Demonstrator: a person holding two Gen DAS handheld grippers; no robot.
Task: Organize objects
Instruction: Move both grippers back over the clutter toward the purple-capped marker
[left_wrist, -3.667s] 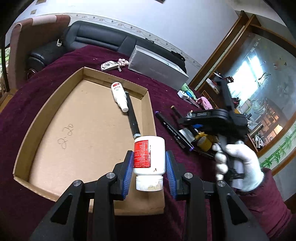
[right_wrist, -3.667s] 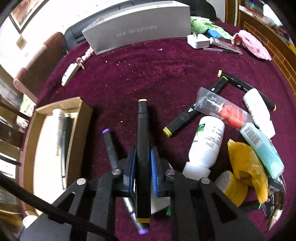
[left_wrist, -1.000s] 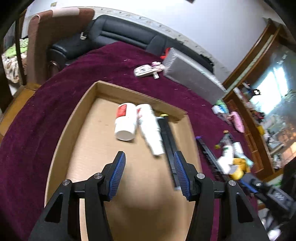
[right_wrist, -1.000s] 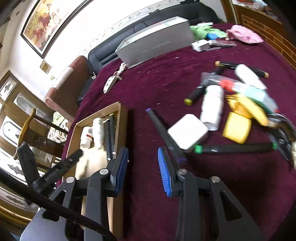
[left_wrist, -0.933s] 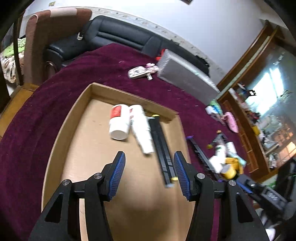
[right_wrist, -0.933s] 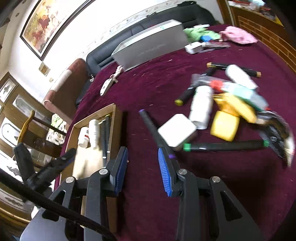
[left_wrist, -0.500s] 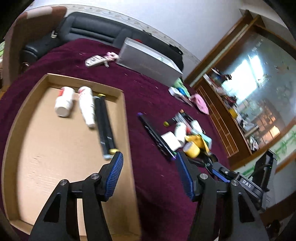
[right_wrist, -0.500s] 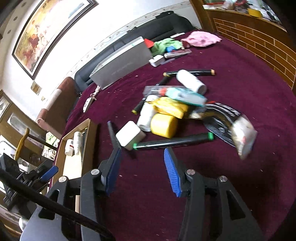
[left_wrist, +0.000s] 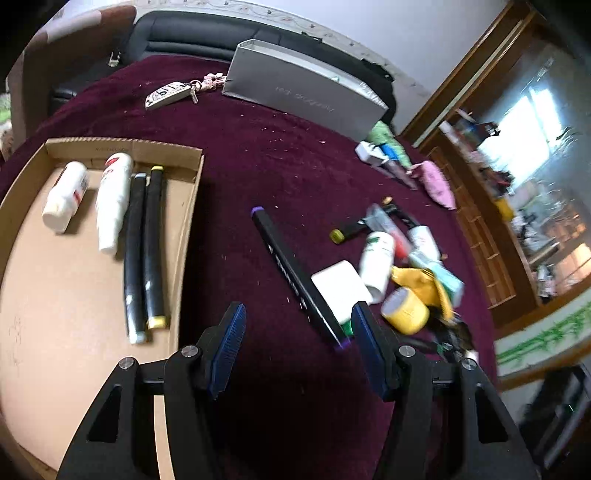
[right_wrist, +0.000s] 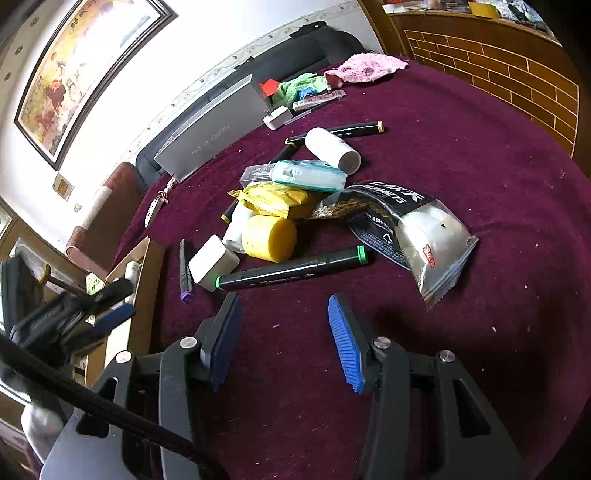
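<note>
Both empty, jaws wide apart: left gripper (left_wrist: 297, 345) aimed down over the purple-capped marker (left_wrist: 295, 275) just ahead of its right finger, right gripper (right_wrist: 284, 332) lined up behind the green-capped marker (right_wrist: 291, 267) lying crosswise ahead, probably the next picks. Cardboard tray (left_wrist: 184, 225) off to left tool's left, holding two bottles and two markers laid parallel, so likely the sorting target. Pile (right_wrist: 288, 199) beyond the green marker overlapped, lower items hidden; left view's pile blurred, tray's near end cut off.

Left gripper (left_wrist: 297, 345) released white bottle (left_wrist: 64, 197), now lying in cardboard tray (left_wrist: 190, 221) far ahead-left. Right gripper (right_wrist: 284, 332) released yellow-capped marker (left_wrist: 153, 247), now in tray too. Both grippers empty, jaws apart, swung over tabletop (right_wrist: 480, 177) clutter; green-capped marker (right_wrist: 291, 267) just ahead of right gripper.
</note>
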